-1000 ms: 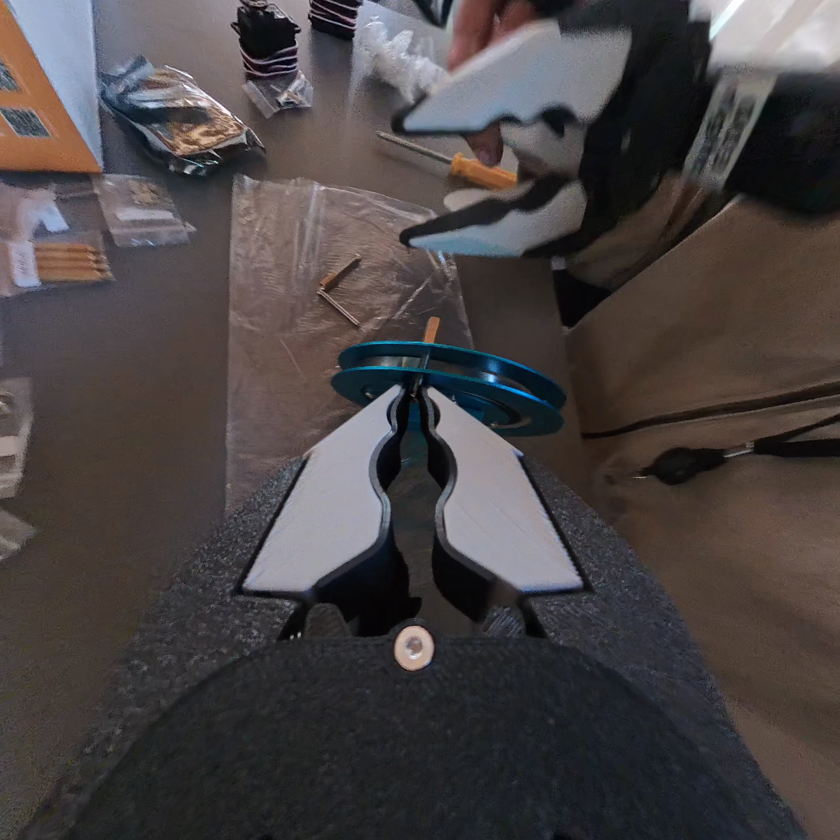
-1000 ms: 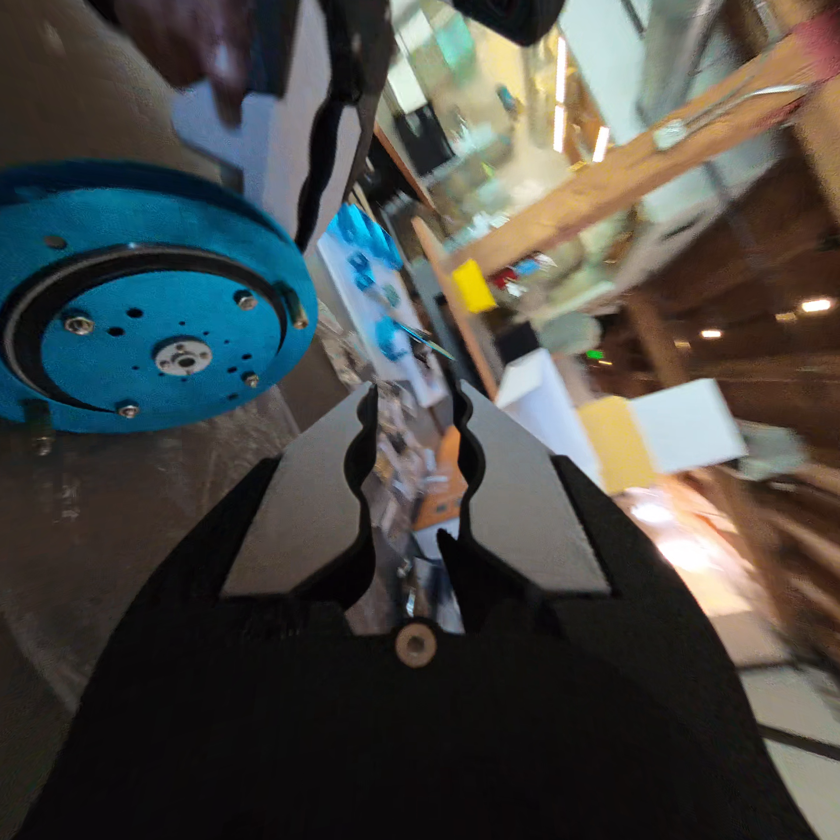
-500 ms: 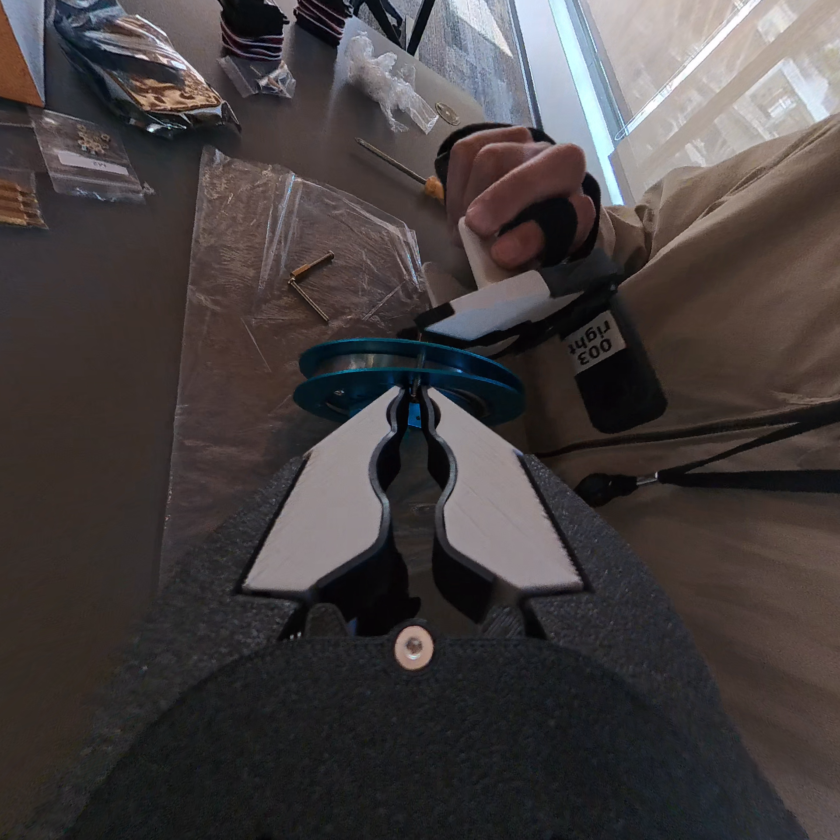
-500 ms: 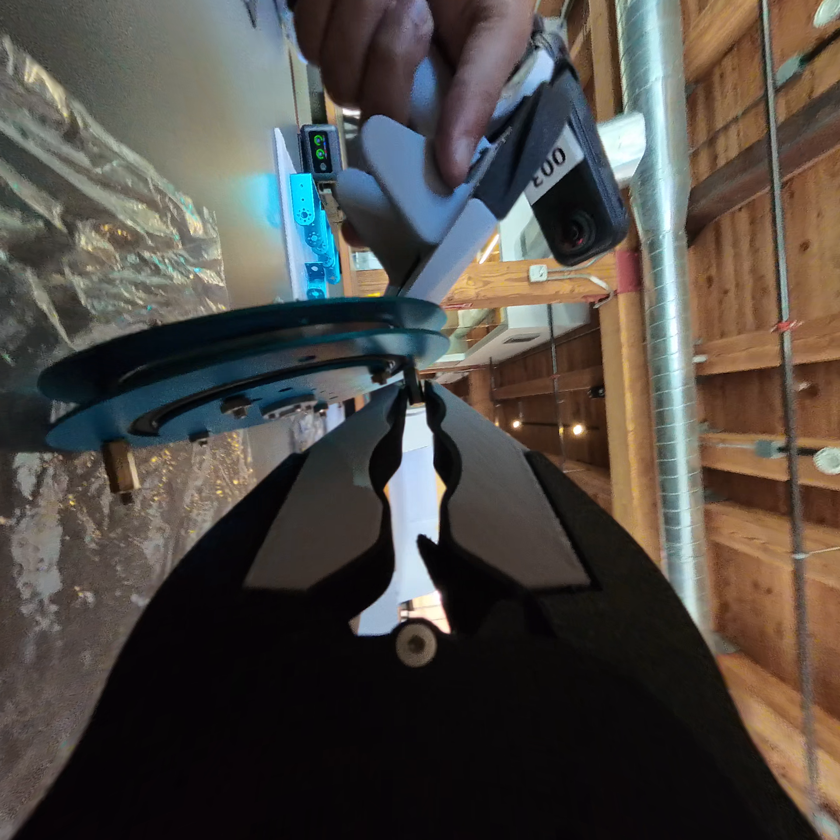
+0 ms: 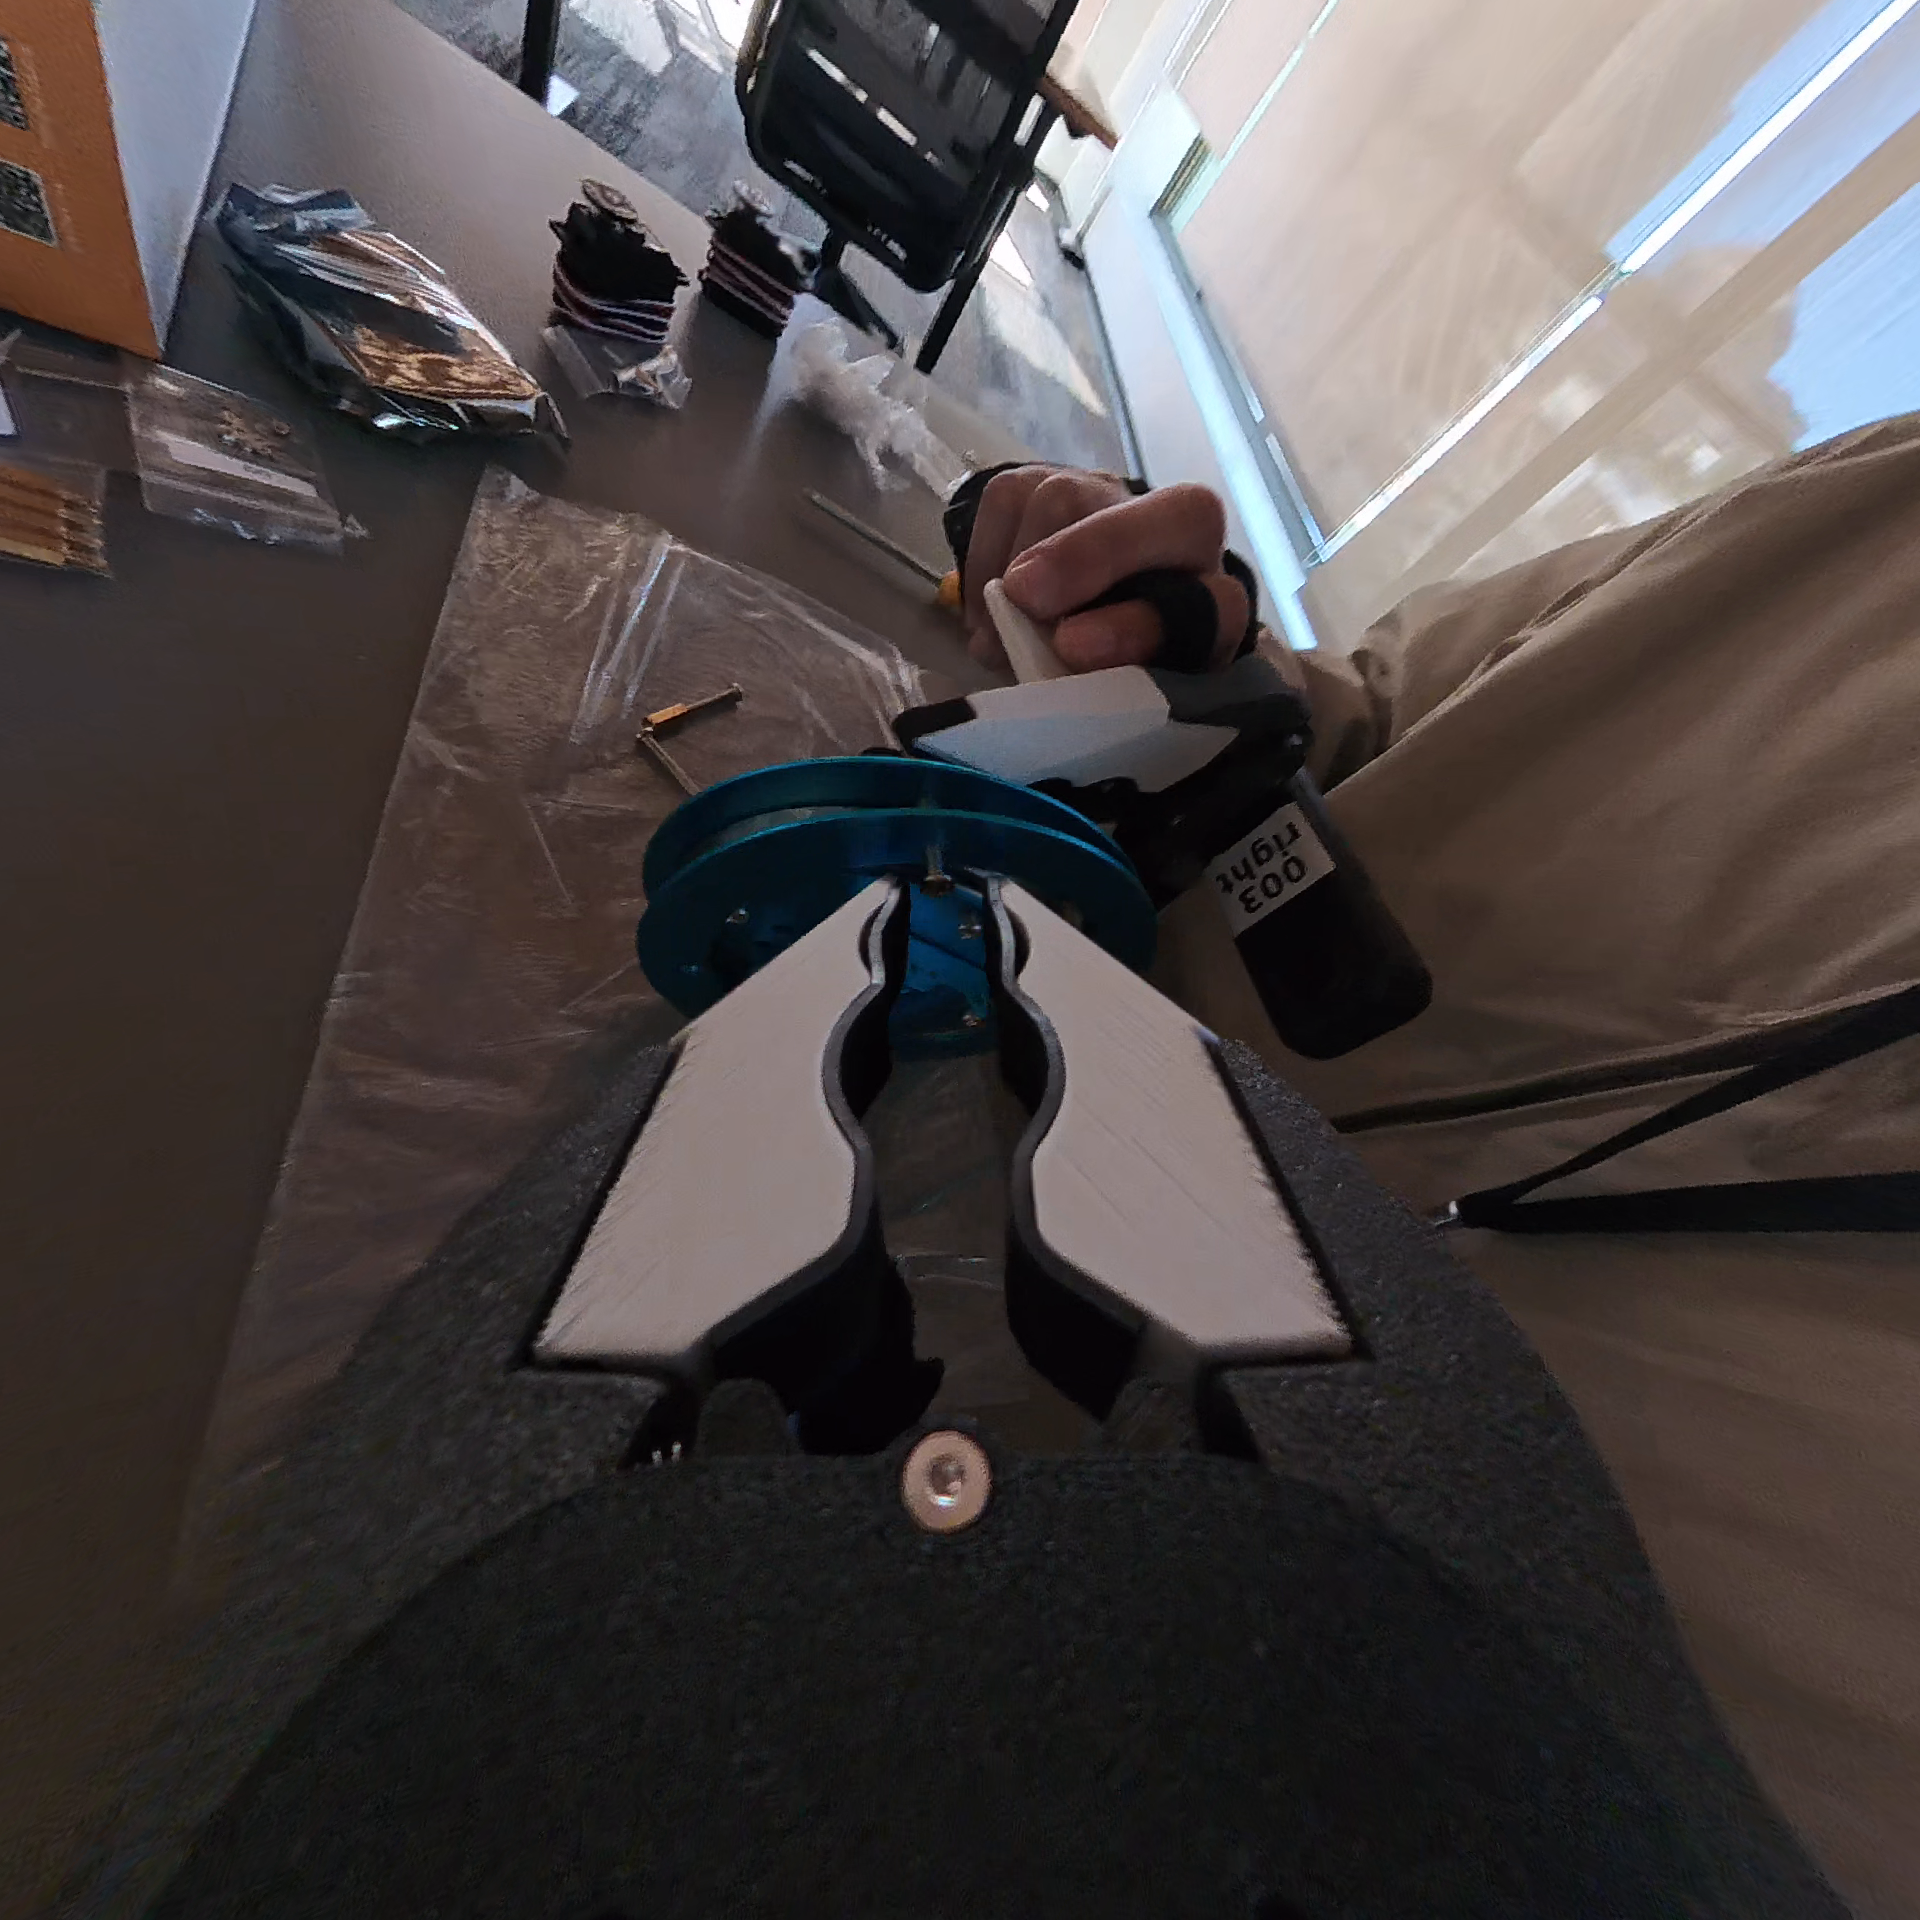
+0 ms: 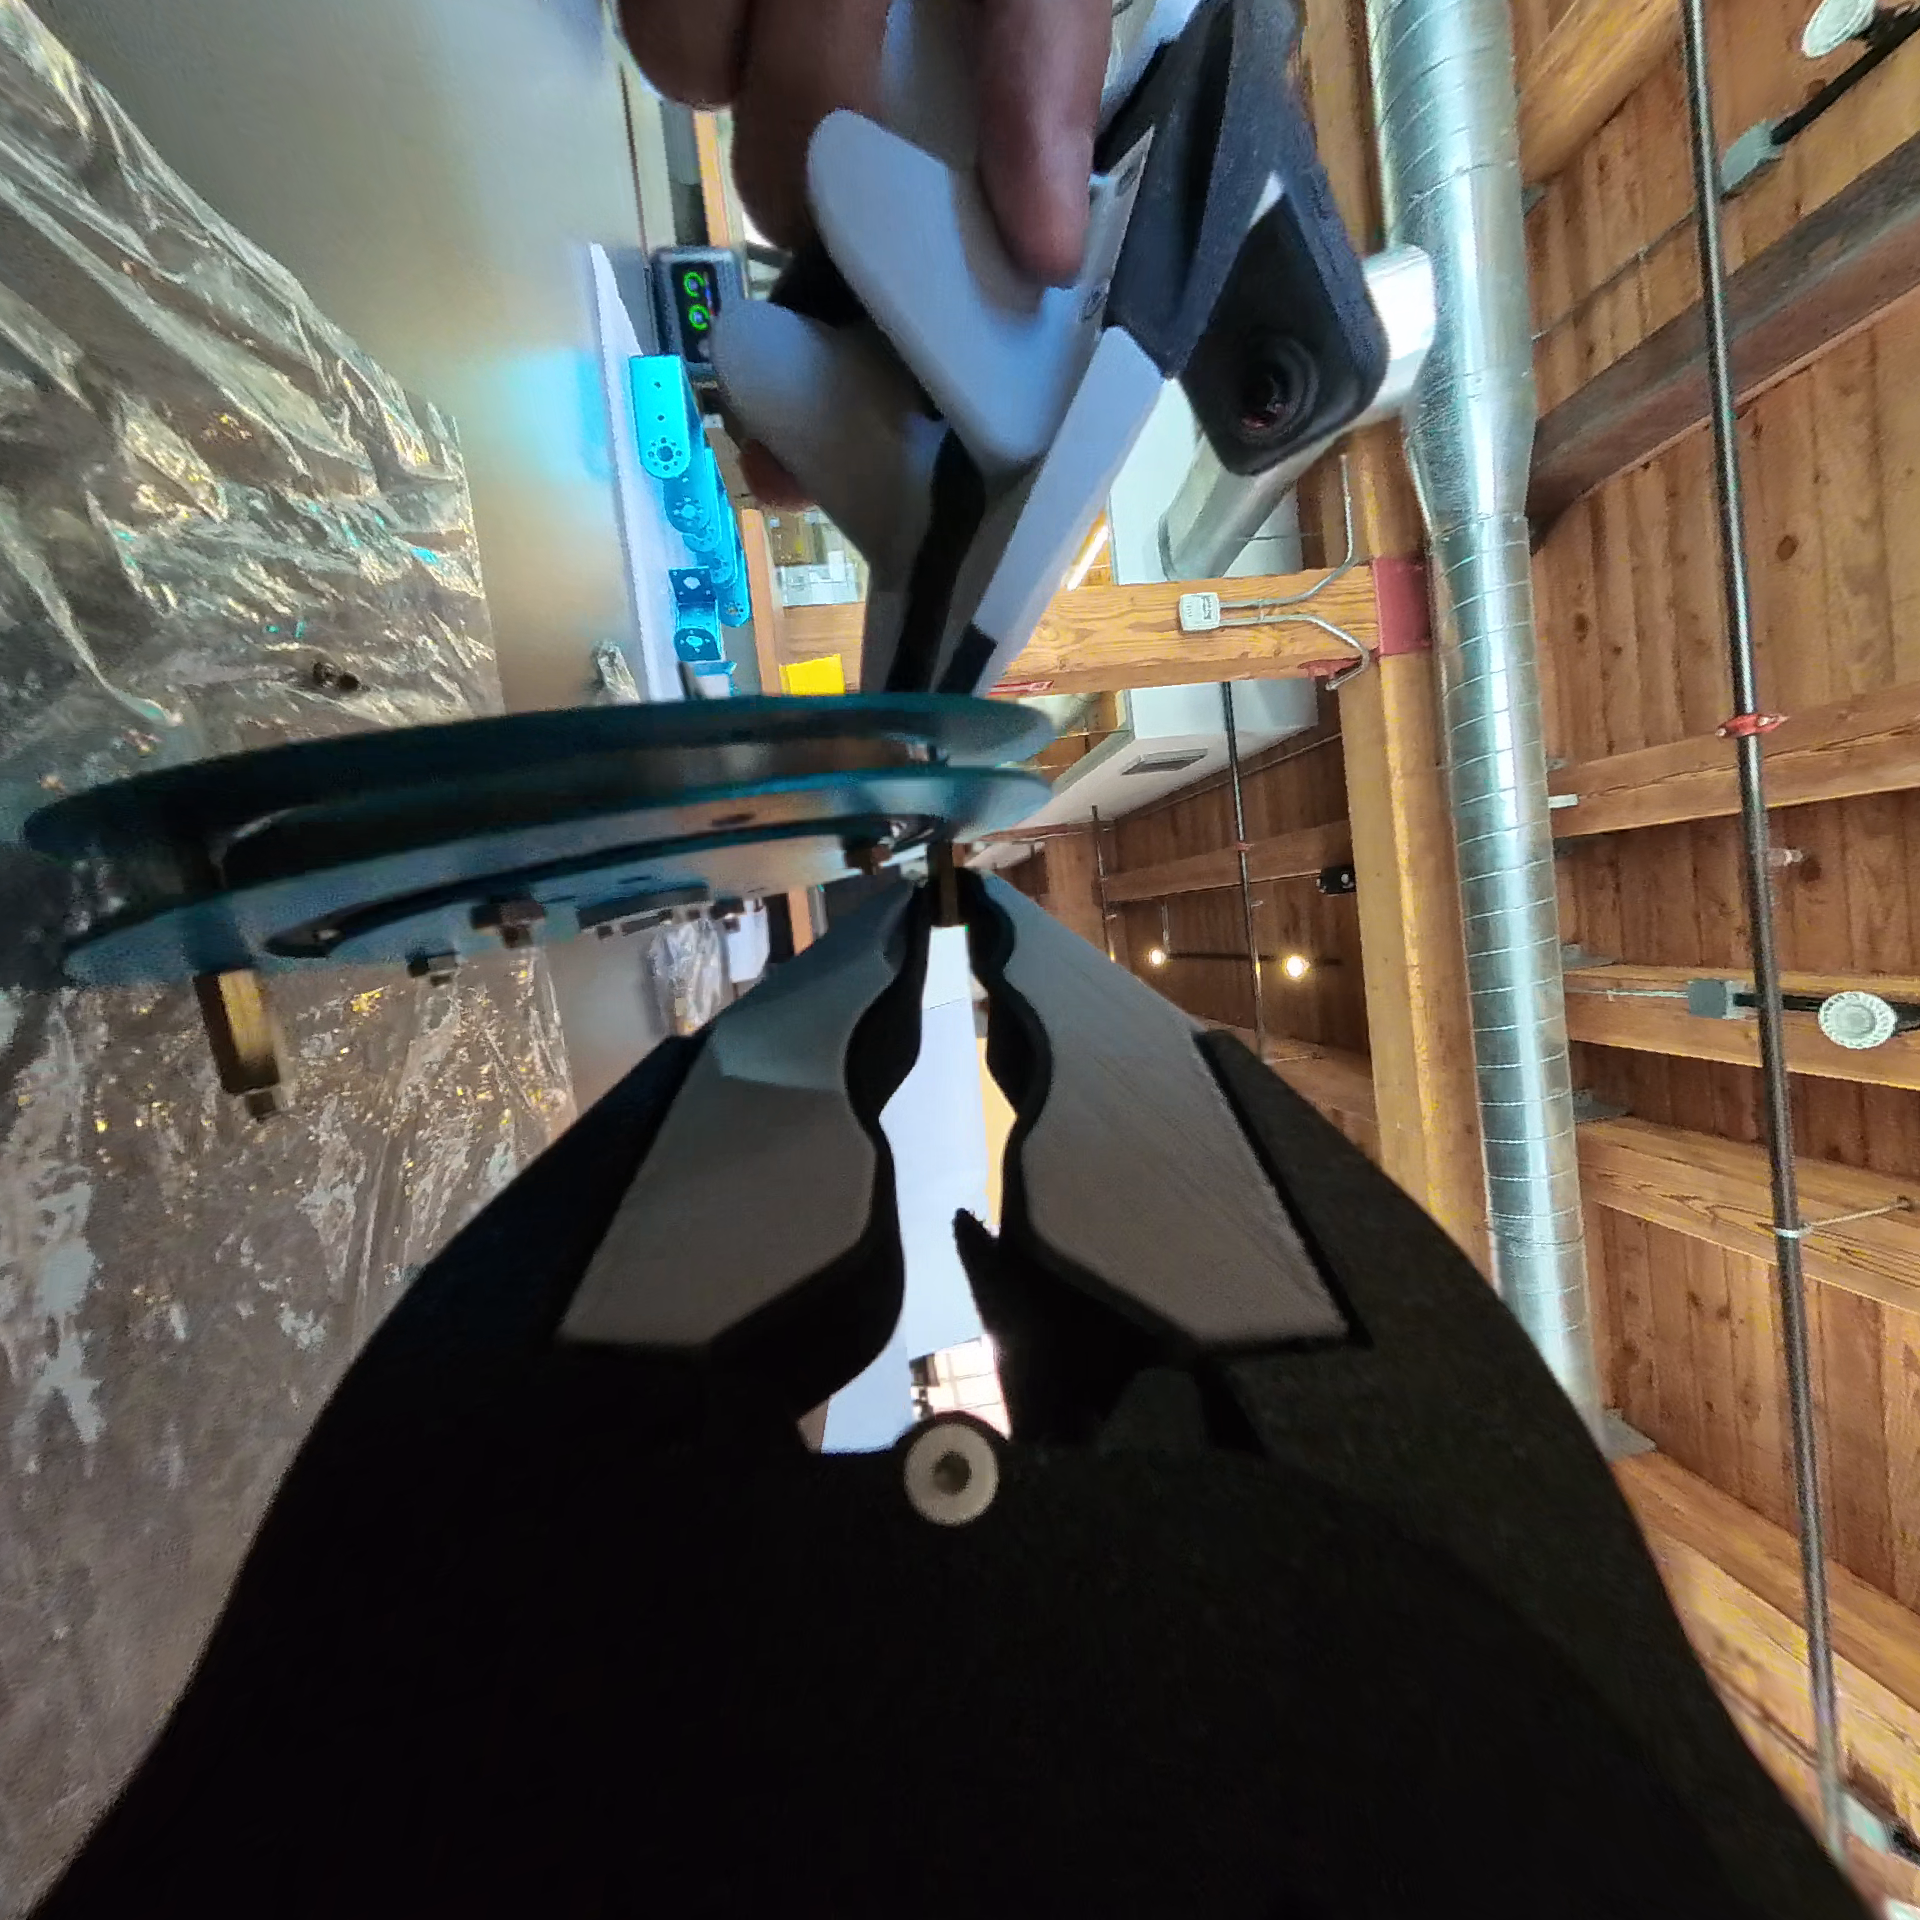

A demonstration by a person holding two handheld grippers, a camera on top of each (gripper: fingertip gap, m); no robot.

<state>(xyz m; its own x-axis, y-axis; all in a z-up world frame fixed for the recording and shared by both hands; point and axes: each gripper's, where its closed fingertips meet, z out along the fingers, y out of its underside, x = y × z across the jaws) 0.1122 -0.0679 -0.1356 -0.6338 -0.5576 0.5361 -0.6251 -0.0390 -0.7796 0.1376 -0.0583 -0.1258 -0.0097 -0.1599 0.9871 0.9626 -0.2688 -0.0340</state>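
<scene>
Blue metal double-disc turntable hangs above the crinkled clear plastic sheet on the grey counter. Left claw, parted, meets its rim; right claw pinches its small brass standoff. Beyond lie loose brass screws.

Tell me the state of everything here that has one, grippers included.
Blue metal double-disc wheel, on edge between the grippers.
Left gripper, open, tips straddling a small brass post.
Right gripper, shut on a brass standoff at the rim.
Clear plastic sheet, crinkled, spread on the table.
Loose brass pin, lying on the sheet.
</scene>
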